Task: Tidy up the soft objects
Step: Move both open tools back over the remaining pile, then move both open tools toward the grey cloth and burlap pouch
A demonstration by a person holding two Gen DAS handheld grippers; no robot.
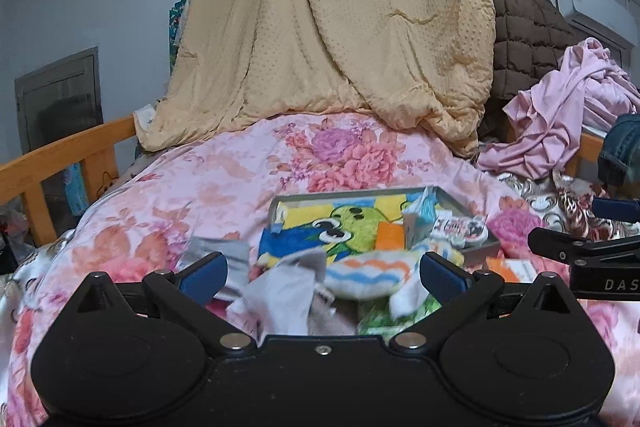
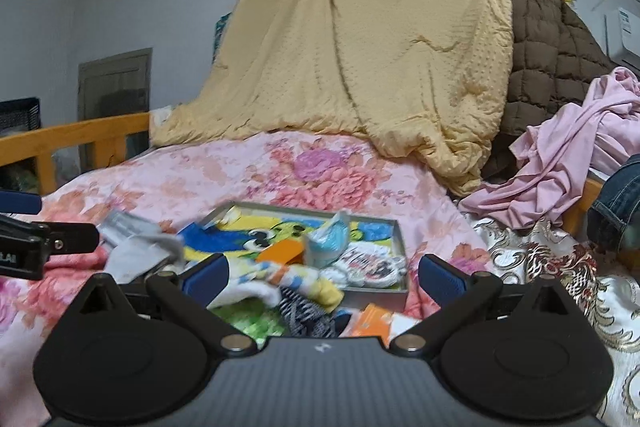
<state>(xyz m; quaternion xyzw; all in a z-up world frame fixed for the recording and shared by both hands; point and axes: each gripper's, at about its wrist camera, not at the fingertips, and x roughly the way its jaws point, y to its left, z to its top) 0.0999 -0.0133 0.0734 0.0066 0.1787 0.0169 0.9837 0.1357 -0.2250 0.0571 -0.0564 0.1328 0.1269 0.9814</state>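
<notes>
While both tools hang above the heap with nothing between their fingers, the left hand-held gripper [image 1: 322, 277] and the right hand-held gripper [image 2: 323, 277] stand spread wide, their blue pads well apart, which reads as a readiness to choose a piece rather than carry one. The soft objects lie on the bed's floral quilt [image 1: 208, 179]: a shallow grey tray [image 2: 400, 239] holds a bright cartoon towel [image 1: 344, 227], a light blue pouch [image 2: 326, 241] standing tilted and a printed white piece [image 2: 370, 269] at its near corner. Spilling over the tray's near edge are a wavy-striped sock [image 1: 368, 273], grey cloths [image 1: 280, 291] toward the left, and a black-and-white striped item [image 2: 306, 315] just below the right tool; an orange packet [image 2: 370, 321] lies beside the tray's front wall. The tray probably serves as the collecting place, since sorted pieces sit inside it while the loose ones crowd its front. The left tool is lined up with the grey cloths and sock, so I judge those are its likely first pick. A tan blanket [image 1: 332, 27] hangs behind, clear of the work.
</notes>
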